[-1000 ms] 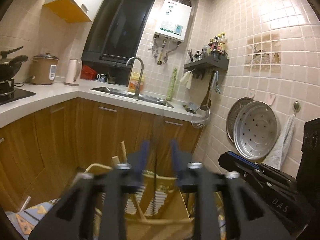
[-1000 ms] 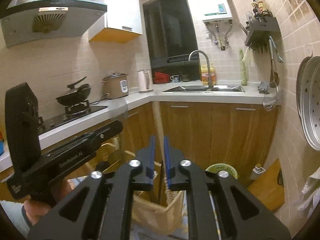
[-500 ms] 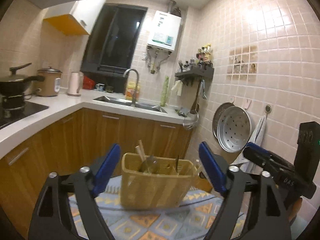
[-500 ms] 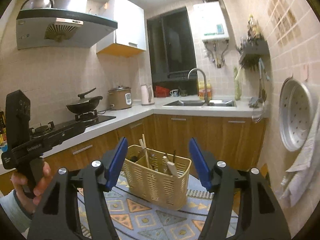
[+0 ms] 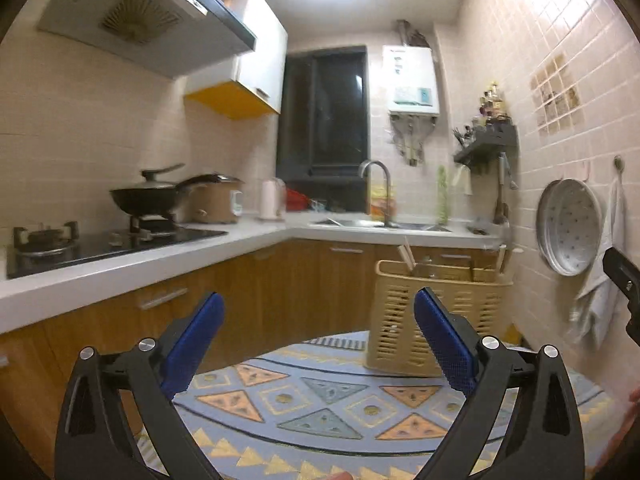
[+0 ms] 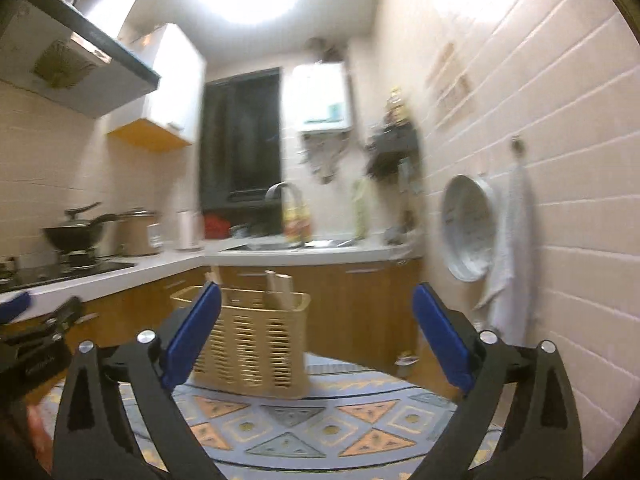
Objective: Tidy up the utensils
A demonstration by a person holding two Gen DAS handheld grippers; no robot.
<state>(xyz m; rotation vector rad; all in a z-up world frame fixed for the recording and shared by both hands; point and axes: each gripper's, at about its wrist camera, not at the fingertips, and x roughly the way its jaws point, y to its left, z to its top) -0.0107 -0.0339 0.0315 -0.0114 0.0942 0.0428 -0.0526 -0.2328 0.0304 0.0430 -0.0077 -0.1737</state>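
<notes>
Room: a tiled kitchen, with wooden cabinets under a white L-shaped counter (image 5: 256, 246) that runs from the left edge to the middle right of both views.
Range hood: upper left of the left wrist view (image 5: 132, 20), above a black hob.
Window: dark pane (image 5: 324, 112) at upper centre, with a white water heater (image 5: 412, 80) just right of it.
Patterned cloth: a blue, triangle-patterned surface (image 5: 320, 396) across the lower centre of both views; the basket stands on it.
Utensil basket: a cream slotted basket (image 5: 432, 316), right of centre in the left wrist view and left of centre in the right wrist view (image 6: 256, 348), upright, with wooden handles and other utensils sticking up out of it. No pad touches it.
Round tray: a perforated metal tray (image 5: 568, 228) hanging on the right wall, a towel just beside it.
Wok: a black lidded pan (image 5: 148, 196) on the hob at middle left, with a brown rice cooker behind it.
Left gripper: (image 5: 318, 320) at lower centre of its own view, jaws spread wide and opening, with nothing between the blue pads (image 5: 196, 336).
Right gripper: (image 6: 316, 312) at lower centre of its own view, jaws likewise wide and opening; the basket shows through the gap, farther off and ungripped.
Faucet: a curved tap (image 5: 378, 184) over the sink at centre, blurred.
</notes>
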